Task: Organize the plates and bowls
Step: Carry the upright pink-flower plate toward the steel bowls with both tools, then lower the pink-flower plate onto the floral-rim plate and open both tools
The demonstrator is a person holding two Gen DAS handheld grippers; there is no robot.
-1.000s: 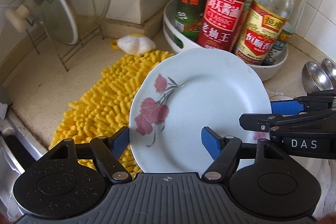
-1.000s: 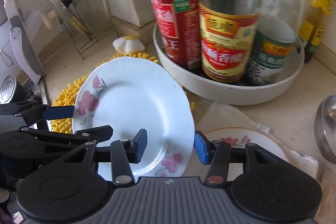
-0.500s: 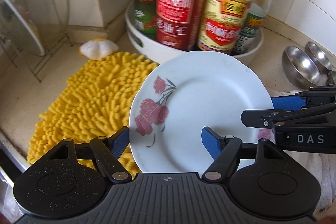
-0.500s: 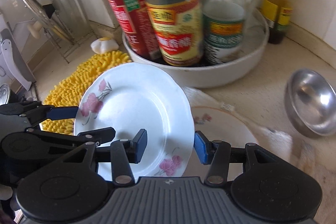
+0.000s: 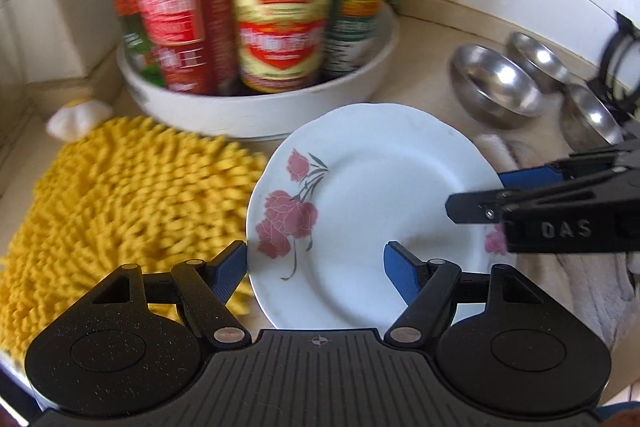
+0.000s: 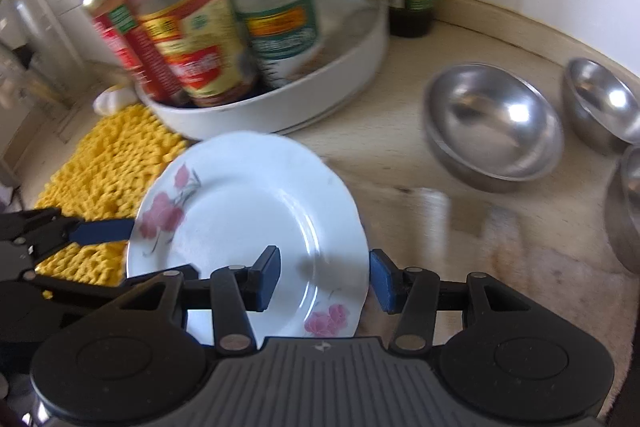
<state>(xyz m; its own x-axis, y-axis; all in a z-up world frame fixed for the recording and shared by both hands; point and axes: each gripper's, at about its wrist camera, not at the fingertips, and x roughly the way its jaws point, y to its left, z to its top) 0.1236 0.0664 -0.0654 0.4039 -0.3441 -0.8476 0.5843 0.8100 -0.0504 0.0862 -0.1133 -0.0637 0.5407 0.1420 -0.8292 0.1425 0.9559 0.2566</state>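
Observation:
A white plate point(image 5: 360, 187) with pink flowers hangs tilted above the counter, carried between both grippers. My left gripper point(image 5: 316, 273) is shut on its left rim, one blue pad outside the edge and one on the plate's face. In the right wrist view the same plate point(image 6: 248, 203) has its right rim between the pads of my right gripper point(image 6: 324, 279), which is shut on it. Three steel bowls stand on the counter to the right, the nearest point(image 6: 496, 131) largest, with another point(image 6: 604, 103) behind it and one point(image 6: 628, 203) at the frame edge.
A white round tray point(image 5: 256, 111) full of sauce bottles stands just behind the plate. A yellow shaggy mat point(image 5: 120, 195) lies to the left. A beige cloth point(image 6: 540, 267) covers the counter under my right gripper. Tiled wall closes the back.
Both grippers have carried the plate to the right along the counter. The glass lid and its rack have left the view, and the steel bowls have come closer.

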